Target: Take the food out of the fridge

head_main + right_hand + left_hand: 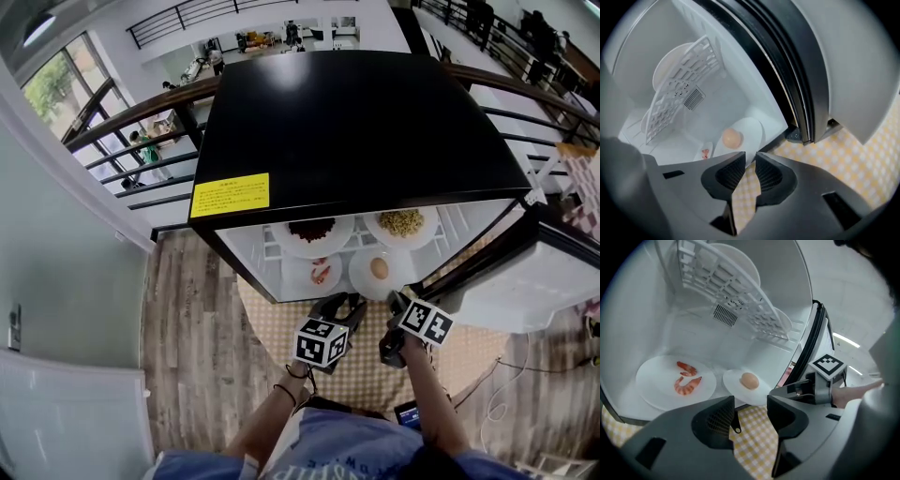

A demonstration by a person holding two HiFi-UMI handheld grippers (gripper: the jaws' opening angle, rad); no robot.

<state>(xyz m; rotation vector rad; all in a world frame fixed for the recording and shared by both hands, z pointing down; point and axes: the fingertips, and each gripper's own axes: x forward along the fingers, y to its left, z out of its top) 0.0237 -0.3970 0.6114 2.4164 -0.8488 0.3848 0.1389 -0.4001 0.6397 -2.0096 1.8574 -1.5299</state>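
Head view gives us 4 plates of food, all inside the open fridge (356, 131). On the lower level we see a plate of shrimp (321, 273) and a plate with 1 round tan item (378, 271). On the wire shelf above are a dark red dish (312, 231) and a yellowish dish (401, 223). Our left gripper (347, 302) sits just outside the opening, jaws wide apart, nothing between them. Our right gripper (398, 300) is beside it, jaws narrowed to a slim gap, also empty. A checked mat (375, 370) lies below both, on a wood floor (187, 319).
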